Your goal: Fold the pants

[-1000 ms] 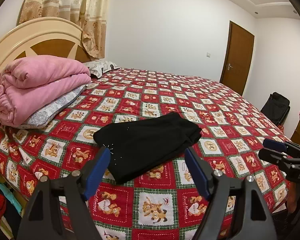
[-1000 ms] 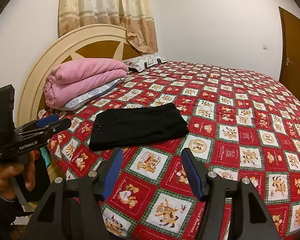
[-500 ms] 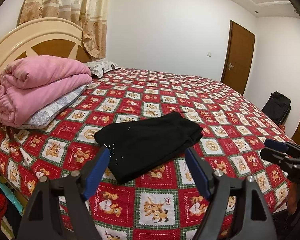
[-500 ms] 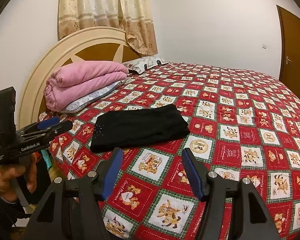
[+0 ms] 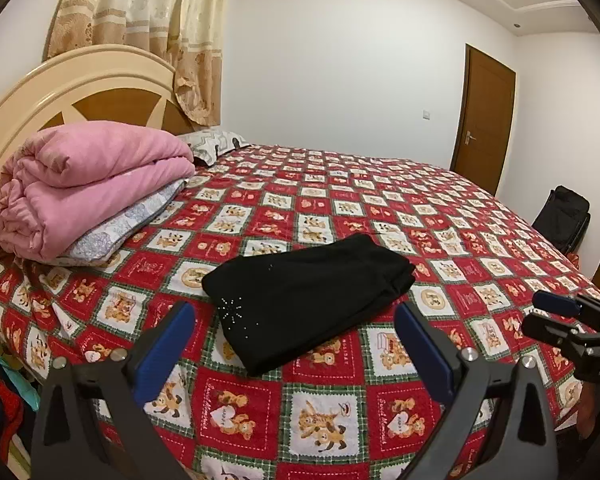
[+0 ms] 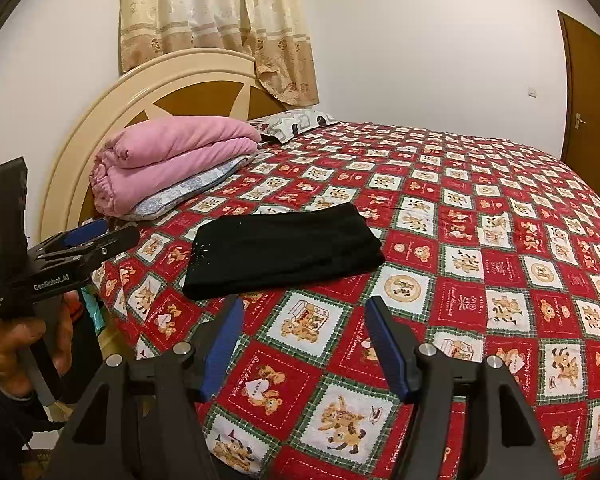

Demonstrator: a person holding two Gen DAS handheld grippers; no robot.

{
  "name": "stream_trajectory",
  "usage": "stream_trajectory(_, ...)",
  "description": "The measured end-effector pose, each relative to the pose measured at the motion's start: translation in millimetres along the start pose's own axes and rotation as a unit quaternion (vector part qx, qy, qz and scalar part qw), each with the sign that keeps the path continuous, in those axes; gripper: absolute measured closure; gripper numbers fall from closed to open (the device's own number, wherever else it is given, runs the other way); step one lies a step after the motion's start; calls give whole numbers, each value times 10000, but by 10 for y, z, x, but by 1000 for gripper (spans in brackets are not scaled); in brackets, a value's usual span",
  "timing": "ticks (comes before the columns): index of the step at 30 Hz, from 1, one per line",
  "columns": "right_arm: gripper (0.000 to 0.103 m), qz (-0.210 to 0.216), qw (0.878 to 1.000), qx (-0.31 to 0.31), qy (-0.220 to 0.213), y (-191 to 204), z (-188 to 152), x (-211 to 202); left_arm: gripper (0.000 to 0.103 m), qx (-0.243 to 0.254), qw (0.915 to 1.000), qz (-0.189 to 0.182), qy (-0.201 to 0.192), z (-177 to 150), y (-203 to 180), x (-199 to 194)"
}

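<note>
Pants (image 5: pixel 308 292) lie as a compact black rectangle on the bedspread (image 5: pixel 380 200) near the bed's near edge, layers stacked and edges roughly even. I judge the folding done, or all but done. My left gripper (image 5: pixel 296 344) and right gripper (image 6: pixel 304 340) both hover short of the fabric, jaws spread wide, holding nothing.

Both views evenly lit by indoor ceiling light, recessed spots on the ceiling (image 5: pixel 516 26), white wall (image 5: pixel 340 60) bright with no blown-out glare. Shadows soft and faint; black pants (image 5: pixel 308 292) read as near-flat dark mass, only small sparkle dots catching light. Strong fisheye bend at edges, dark vignette in corners, focus sharp overall, no motion blur.
</note>
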State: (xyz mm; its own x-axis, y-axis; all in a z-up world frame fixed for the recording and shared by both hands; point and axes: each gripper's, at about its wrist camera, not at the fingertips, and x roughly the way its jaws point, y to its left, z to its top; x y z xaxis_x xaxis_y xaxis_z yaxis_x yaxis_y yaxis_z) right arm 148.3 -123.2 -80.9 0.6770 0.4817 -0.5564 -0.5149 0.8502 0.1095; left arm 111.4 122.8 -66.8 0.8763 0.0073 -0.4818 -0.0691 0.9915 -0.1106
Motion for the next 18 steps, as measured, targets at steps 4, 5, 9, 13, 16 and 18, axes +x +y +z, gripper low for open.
stream_trajectory(4, 39, 14, 10000, -41, 14, 16, -17, 14, 1, 57, 10000, 68, 10, -6, -25, 11)
stream_trajectory(5, 38, 9, 10000, -47, 23, 17, -21, 22, 1, 71, 9999, 82, 5, -4, -26, 9)
stream_trajectory(9, 38, 9, 10000, -60, 48, 31, -33, 44, 0, 106, 9998, 180, 40, 0, -37, 22)
stream_trajectory(13, 38, 15, 9999, -100, 67, 44, -41, 63, 0, 213, 9991, 362, 72, -13, -62, 51)
stream_trajectory(16, 38, 16, 9999, -134, 108, 60, -62, 80, 0, 266, 9988, 385, 111, -37, -70, 70)
stream_trajectory(18, 38, 23, 9998, -150, 130, 67, -70, 91, 0, 308, 9986, 427, 109, -51, -79, 72)
